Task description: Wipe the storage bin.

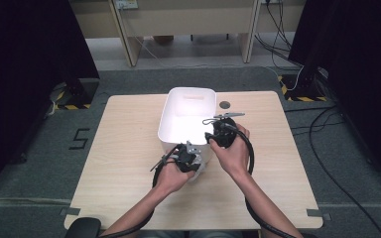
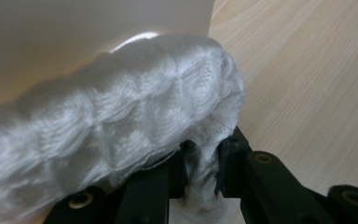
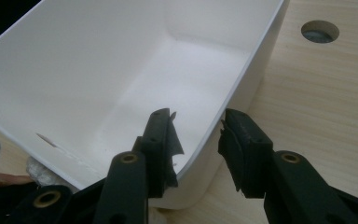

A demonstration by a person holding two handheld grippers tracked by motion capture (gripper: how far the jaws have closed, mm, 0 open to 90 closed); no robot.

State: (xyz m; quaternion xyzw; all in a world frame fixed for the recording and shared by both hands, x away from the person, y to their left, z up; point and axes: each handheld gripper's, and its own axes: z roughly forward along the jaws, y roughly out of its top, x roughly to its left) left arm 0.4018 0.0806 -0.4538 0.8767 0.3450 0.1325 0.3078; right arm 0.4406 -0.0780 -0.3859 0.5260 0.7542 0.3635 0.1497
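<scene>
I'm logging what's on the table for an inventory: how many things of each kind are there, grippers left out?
White bin: 1
White cloth: 1
Total: 2

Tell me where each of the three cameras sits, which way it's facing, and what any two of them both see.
High view: above the person's side, looking forward and down on the table; forearms, left gripper, right gripper.
Left gripper view: along its jaws, shut on a white knitted cloth beside the white bin.
Right gripper view: along its jaws straddling the bin's wall, apparently unclamped.
Shared: all see the bin.
</scene>
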